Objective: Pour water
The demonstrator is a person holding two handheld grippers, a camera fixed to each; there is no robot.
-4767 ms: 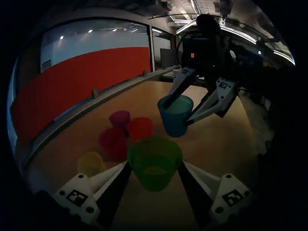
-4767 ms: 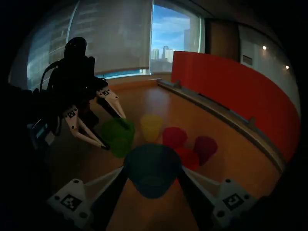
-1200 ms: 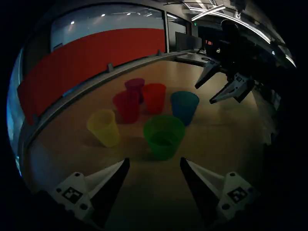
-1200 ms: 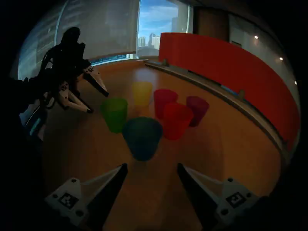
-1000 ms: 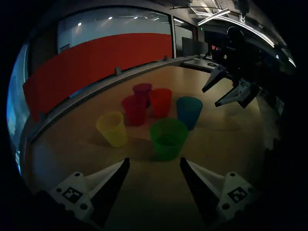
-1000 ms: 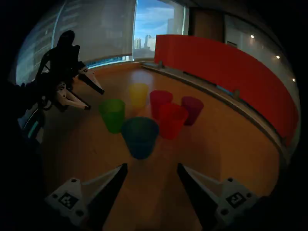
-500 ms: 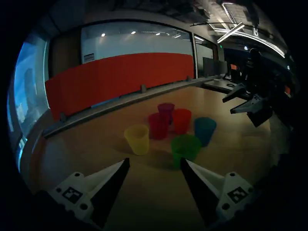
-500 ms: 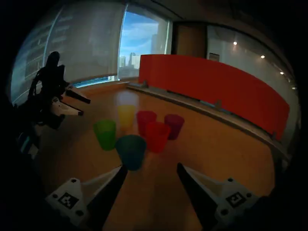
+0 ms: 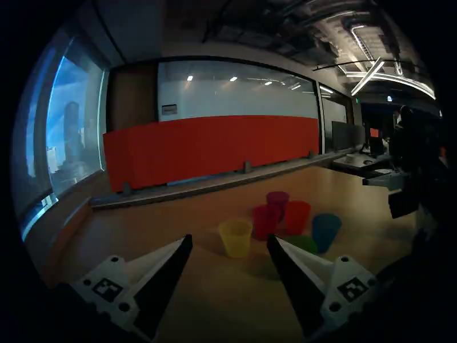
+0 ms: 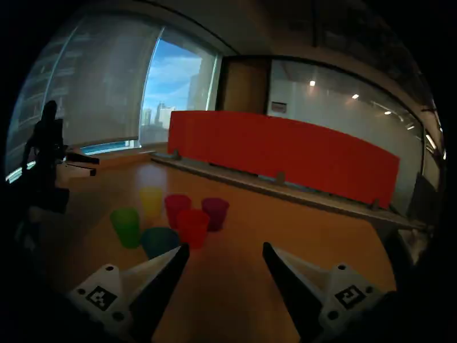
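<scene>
I am seeing the left gripper and right gripper both with jaws spread, gripping nothing. The green cup and teal cup are standing upright on the wooden table, clustered with four other coloured cups.

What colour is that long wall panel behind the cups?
Red panel, clearest in the right gripper view.

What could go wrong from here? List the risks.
1. The green translucent plastic cup stands close to the yellow plastic cup on the wooden table. The open left hand-held gripper, reaching for one, may knock the other.
2. The blue plastic cup sits partly behind a finger of the open right hand-held gripper, so a blind approach might tip it.
</scene>
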